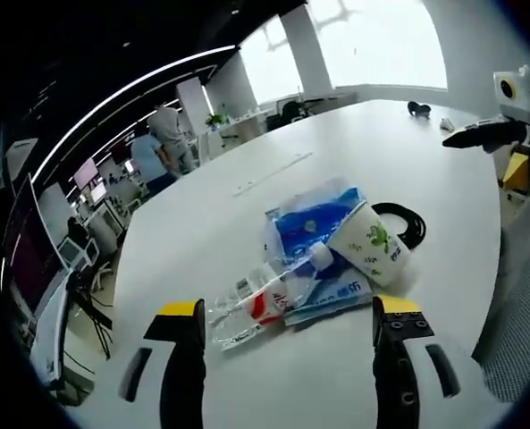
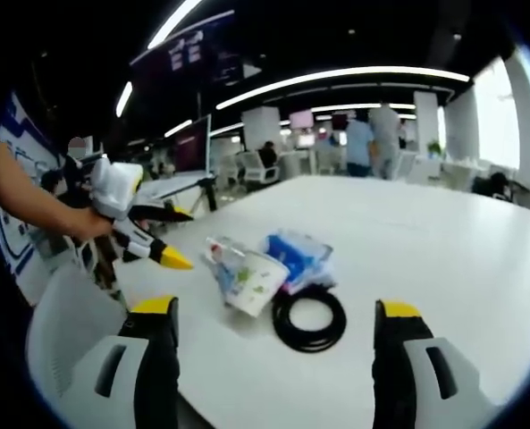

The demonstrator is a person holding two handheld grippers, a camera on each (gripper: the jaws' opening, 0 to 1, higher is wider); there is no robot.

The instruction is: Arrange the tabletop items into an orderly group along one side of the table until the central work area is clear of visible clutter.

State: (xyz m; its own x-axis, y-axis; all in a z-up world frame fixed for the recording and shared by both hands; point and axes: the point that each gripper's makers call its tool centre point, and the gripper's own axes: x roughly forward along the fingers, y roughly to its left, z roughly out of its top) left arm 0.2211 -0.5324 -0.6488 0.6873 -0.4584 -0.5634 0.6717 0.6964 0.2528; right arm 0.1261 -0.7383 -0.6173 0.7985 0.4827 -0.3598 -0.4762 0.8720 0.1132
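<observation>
The big white table (image 1: 247, 214) has a small pile near the middle. I think the tidy-up is just starting: both tools hang over the table with nothing in them. The left gripper (image 1: 287, 326) has its jaws wide apart, and so does the right gripper (image 2: 275, 313).

The next move should be to grab one thing and carry it to the side.

In the pile, the blue tissue pack (image 1: 311, 223) is biggest (it looks soft). Then the black cable ring (image 2: 309, 319), the tipped paper cup (image 1: 370, 241) and the crinkly bottle (image 1: 256, 308), all touching.
</observation>
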